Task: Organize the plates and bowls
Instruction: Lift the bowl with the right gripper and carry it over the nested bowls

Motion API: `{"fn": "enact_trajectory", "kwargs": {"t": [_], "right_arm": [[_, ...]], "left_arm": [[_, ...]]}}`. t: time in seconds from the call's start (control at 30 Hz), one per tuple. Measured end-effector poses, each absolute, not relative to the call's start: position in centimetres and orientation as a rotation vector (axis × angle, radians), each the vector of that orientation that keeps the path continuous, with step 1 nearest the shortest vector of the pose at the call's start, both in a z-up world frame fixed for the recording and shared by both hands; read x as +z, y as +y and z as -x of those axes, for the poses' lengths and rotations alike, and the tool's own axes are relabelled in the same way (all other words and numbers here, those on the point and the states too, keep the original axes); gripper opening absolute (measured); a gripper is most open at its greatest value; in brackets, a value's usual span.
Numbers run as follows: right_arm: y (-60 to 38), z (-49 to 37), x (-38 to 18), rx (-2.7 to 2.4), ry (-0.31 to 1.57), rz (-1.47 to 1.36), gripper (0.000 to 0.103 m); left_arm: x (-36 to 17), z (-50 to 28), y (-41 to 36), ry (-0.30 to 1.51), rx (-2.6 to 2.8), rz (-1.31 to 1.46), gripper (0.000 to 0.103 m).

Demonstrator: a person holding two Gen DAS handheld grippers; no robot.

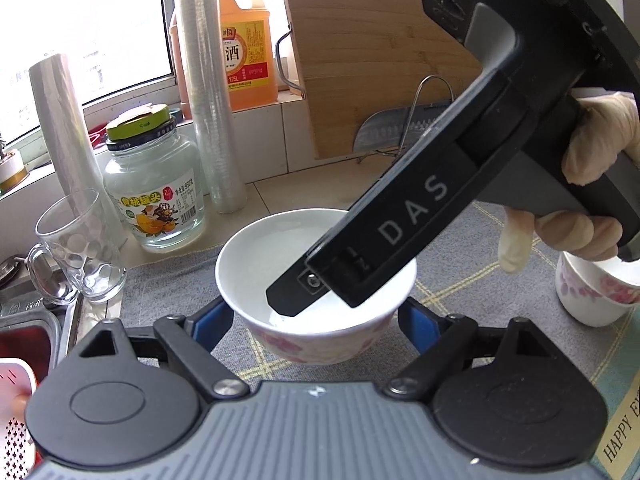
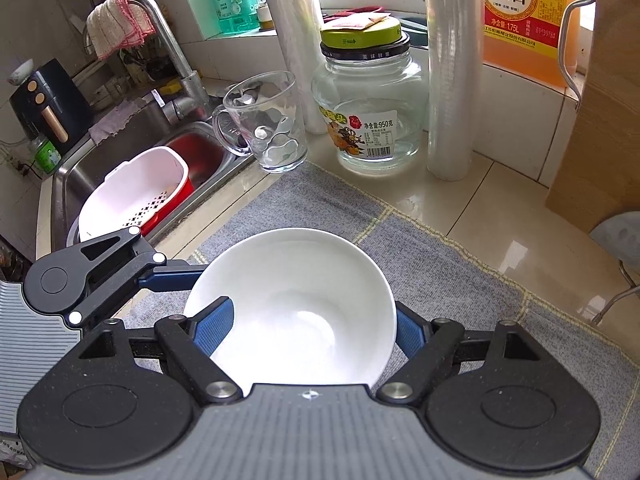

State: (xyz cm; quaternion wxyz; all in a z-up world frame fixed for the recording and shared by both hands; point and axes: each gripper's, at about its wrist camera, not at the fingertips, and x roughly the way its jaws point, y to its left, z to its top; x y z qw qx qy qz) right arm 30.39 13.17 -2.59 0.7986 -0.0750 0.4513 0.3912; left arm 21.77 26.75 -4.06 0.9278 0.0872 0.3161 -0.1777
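Note:
A white bowl [image 1: 280, 248] with pink flowers on its outside hangs just above the grey cloth [image 1: 460, 264]. My left gripper [image 1: 316, 320] is shut on it, a blue pad [image 1: 214, 320] pressed to each lower side. My right gripper [image 1: 320, 304], in a gloved hand [image 1: 596, 140], reaches down from the upper right. In the right wrist view the same bowl [image 2: 304, 280] sits in my right gripper [image 2: 312, 332]. The jaws stand wide: the left pad [image 2: 214, 328] is inside the bowl and the right pad [image 2: 408, 336] is outside its wall. The left gripper's finger [image 2: 172, 278] meets the bowl from the left.
A second flowered bowl [image 1: 592, 292] stands on the cloth at the right. A glass mug [image 2: 268, 128], a glass jar [image 2: 368, 112] and film rolls [image 2: 448, 80] line the back. A cutting board [image 1: 372, 60] leans behind. The sink [image 2: 132, 148] with a white colander [image 2: 136, 192] lies left.

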Motion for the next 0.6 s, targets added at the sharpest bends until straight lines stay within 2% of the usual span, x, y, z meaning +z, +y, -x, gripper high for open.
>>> {"fn": "enact_trajectory", "kwargs": {"t": [0.6], "right_arm": [[7.8,-23.5,0.0,0.791,0.934,0.072,0.088]], "left_arm": [[-1.3,-16.3,23.0,0.659,-0.446,-0.226,0.089]]}}
